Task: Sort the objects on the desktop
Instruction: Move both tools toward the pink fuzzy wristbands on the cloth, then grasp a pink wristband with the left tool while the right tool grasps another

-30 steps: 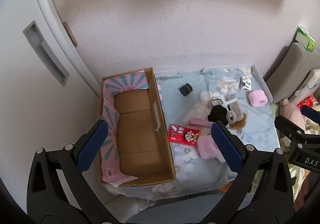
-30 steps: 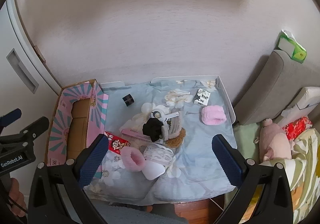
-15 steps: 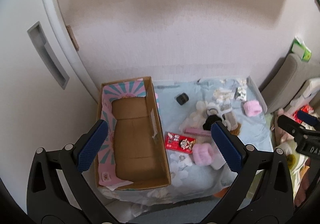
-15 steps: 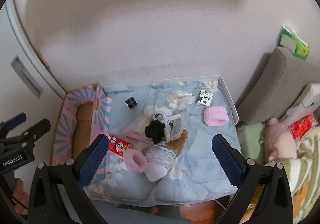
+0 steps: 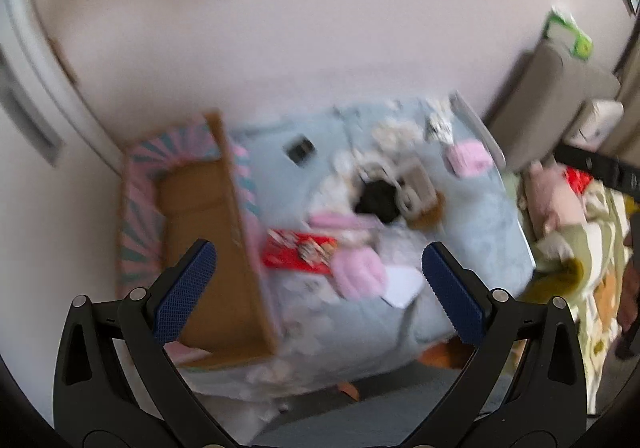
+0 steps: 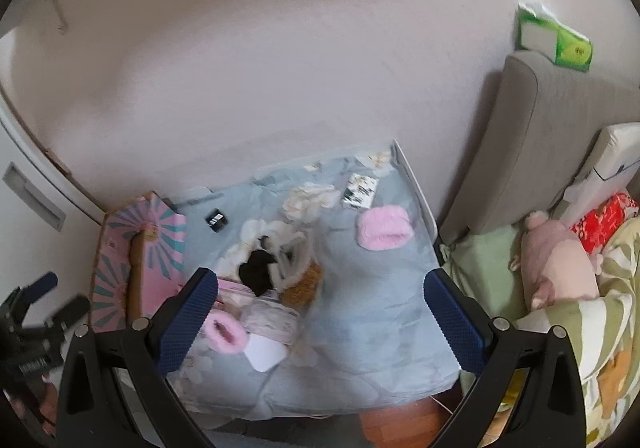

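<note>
A small table under a light blue cloth (image 6: 368,320) holds a heap of small items: a black fluffy thing (image 6: 256,272), two pink fuzzy pieces (image 6: 382,234) (image 6: 224,332), a red packet (image 5: 300,252), a small black box (image 6: 216,216) and a black-and-white card (image 6: 360,191). An open cardboard box (image 5: 204,240) with pink striped flaps stands at the table's left. My left gripper (image 5: 316,288) is open and empty, high above the table; its view is blurred. My right gripper (image 6: 320,320) is open and empty, also high above it.
A white wall runs behind the table. A white cabinet door (image 6: 28,199) is on the left. A grey headboard (image 6: 540,135) with a green tissue pack (image 6: 556,39) and a bed with a pink plush toy (image 6: 556,260) lie to the right.
Both grippers have pulled back and up from the table, so it looks smaller. The left view has swung to the right and is now blurred. Both stay open.
</note>
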